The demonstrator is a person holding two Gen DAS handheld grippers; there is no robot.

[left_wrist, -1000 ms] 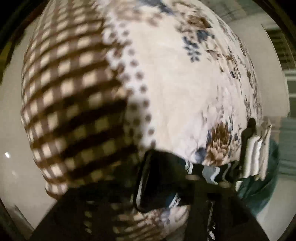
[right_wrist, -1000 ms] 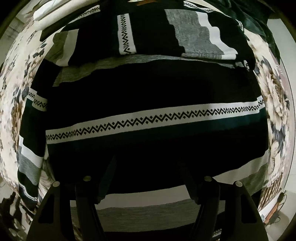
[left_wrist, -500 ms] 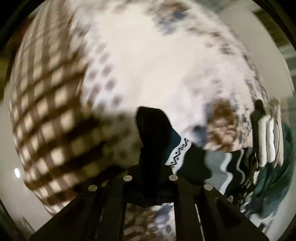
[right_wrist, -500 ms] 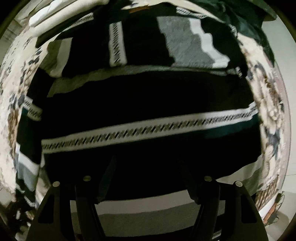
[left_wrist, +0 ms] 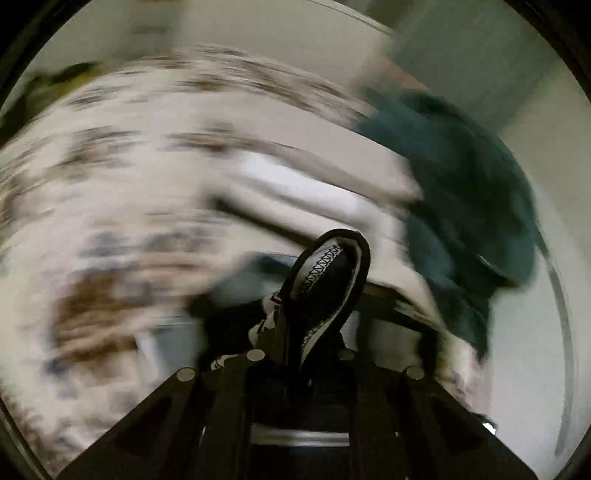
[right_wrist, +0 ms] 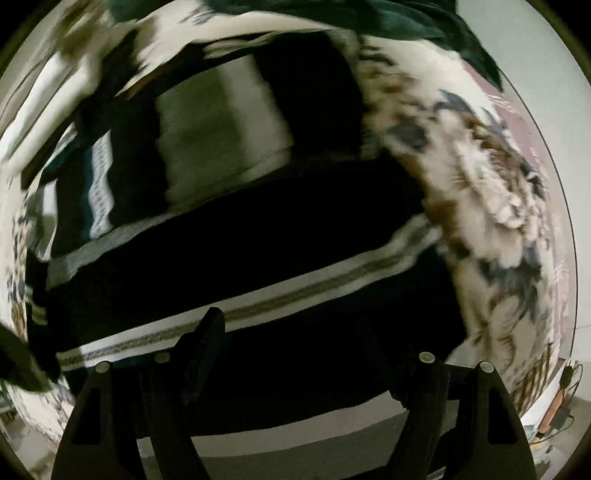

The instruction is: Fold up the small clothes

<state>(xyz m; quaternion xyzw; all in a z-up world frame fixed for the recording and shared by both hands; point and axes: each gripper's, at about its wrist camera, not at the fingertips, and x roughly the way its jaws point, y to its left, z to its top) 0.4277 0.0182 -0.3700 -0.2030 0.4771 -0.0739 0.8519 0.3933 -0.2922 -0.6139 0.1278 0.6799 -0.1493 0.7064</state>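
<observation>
A black garment with white zigzag bands and grey stripes (right_wrist: 236,243) lies spread on a floral bed cover (right_wrist: 491,192). My right gripper (right_wrist: 295,354) is open just above the garment's near part, with its fingers (right_wrist: 201,339) wide apart. In the left wrist view my left gripper (left_wrist: 306,332) is shut on a folded edge of the same garment (left_wrist: 325,273) and holds it lifted above the bed. The left view is badly blurred.
A dark teal garment (left_wrist: 469,206) lies heaped at the right of the bed, and shows at the top of the right wrist view (right_wrist: 406,18). A white folded item (left_wrist: 303,184) lies beyond it. The pale floor (left_wrist: 524,350) lies past the bed's edge.
My left gripper has swung quickly with the garment edge in it, from facing the checked and floral cover to facing the teal heap. The right view has shifted and tilted slightly.
</observation>
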